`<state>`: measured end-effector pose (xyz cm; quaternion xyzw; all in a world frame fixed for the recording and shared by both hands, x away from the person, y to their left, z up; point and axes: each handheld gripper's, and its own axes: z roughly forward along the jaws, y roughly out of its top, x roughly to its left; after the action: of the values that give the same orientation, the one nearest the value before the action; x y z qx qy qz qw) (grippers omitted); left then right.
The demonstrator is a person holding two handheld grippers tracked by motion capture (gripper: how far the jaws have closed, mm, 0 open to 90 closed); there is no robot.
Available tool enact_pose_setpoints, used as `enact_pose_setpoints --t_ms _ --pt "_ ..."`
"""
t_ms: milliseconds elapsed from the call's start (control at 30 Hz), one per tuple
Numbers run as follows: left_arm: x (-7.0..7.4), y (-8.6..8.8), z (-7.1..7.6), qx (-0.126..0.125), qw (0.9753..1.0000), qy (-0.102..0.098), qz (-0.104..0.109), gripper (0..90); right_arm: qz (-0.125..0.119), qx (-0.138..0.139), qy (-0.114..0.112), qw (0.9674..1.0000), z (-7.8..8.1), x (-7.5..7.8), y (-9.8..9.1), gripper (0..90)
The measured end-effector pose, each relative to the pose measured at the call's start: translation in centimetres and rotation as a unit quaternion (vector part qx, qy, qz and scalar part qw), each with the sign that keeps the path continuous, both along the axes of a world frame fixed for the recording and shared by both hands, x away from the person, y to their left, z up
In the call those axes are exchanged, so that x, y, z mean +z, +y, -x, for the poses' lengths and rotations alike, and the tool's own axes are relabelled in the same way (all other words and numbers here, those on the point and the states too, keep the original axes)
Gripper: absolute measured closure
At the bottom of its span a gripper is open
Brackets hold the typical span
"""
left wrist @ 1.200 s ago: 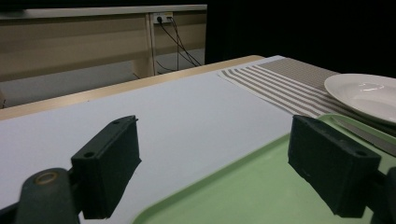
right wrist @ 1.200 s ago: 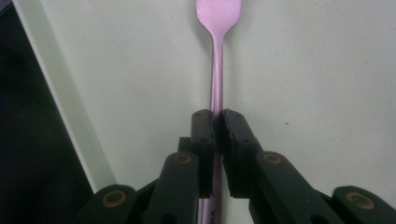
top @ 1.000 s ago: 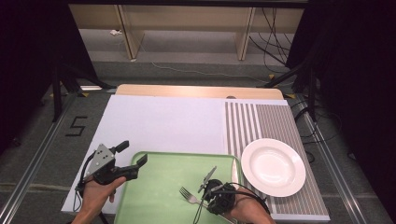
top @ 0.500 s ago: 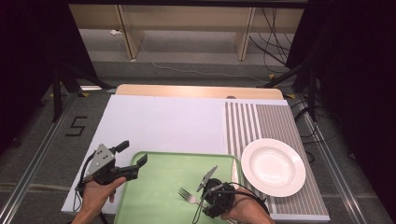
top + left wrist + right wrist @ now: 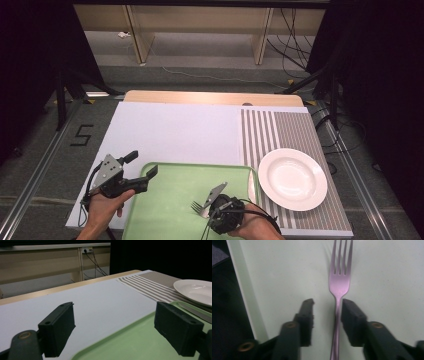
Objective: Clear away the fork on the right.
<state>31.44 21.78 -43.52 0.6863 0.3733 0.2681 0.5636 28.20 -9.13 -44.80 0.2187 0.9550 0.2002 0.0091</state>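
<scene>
The fork (image 5: 339, 287) lies flat on the green tray (image 5: 170, 210), its handle running down between the right claw (image 5: 325, 305) jaws, tines toward the top of the frame. Those jaws have just been closing; a gap remains at one side. The left claw (image 5: 113, 312) hangs open, empty, farther off.

— The fork (image 5: 339, 280) looks like polished metal, smooth with a soft sheen. What about the tray (image 5: 170, 210)?

— Pale green plastic, smooth and matt. The plate (image 5: 292, 178) is white and glossy, like glazed ceramic.

— And under it?

— A striped mat (image 5: 280, 130), woven-looking, dull. The table (image 5: 175, 130) has a flat matt white top with a wood edge. The jaw pads are matt black.
</scene>
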Motion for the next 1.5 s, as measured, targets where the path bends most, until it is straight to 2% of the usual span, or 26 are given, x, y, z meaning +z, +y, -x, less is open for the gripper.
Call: enact_pose_setpoints --t_ms 233,400,567,833,1100,1500 --pt "0.0 0.0 0.0 -0.001 1.0 -0.001 -0.001 16.3 0.006 0.016 -0.008 0.9998 0.4 -0.2 0.5 84.5" --pt "0.0 0.0 0.0 -0.001 1.0 -0.002 -0.002 16.3 0.009 0.017 -0.011 0.9997 0.4 -0.5 0.8 89.8" --pt "0.0 0.0 0.0 -0.001 1.0 -0.002 -0.002 16.3 0.014 0.023 -0.018 0.9995 0.4 -0.6 1.0 90.0" --pt "0.0 0.0 0.0 0.0 1.0 -0.001 -0.001 16.3 0.026 0.024 -0.017 0.9992 0.5 -0.9 1.2 90.0" --pt "0.0 0.0 0.0 0.001 1.0 0.0 0.0 16.3 0.044 0.021 -0.04 0.998 0.2 -1.2 1.0 90.0" --pt "0.0 0.1 0.0 0.002 1.0 -0.001 0.001 16.3 0.062 -0.011 -0.053 0.9966 -0.8 -1.1 -0.4 90.0"
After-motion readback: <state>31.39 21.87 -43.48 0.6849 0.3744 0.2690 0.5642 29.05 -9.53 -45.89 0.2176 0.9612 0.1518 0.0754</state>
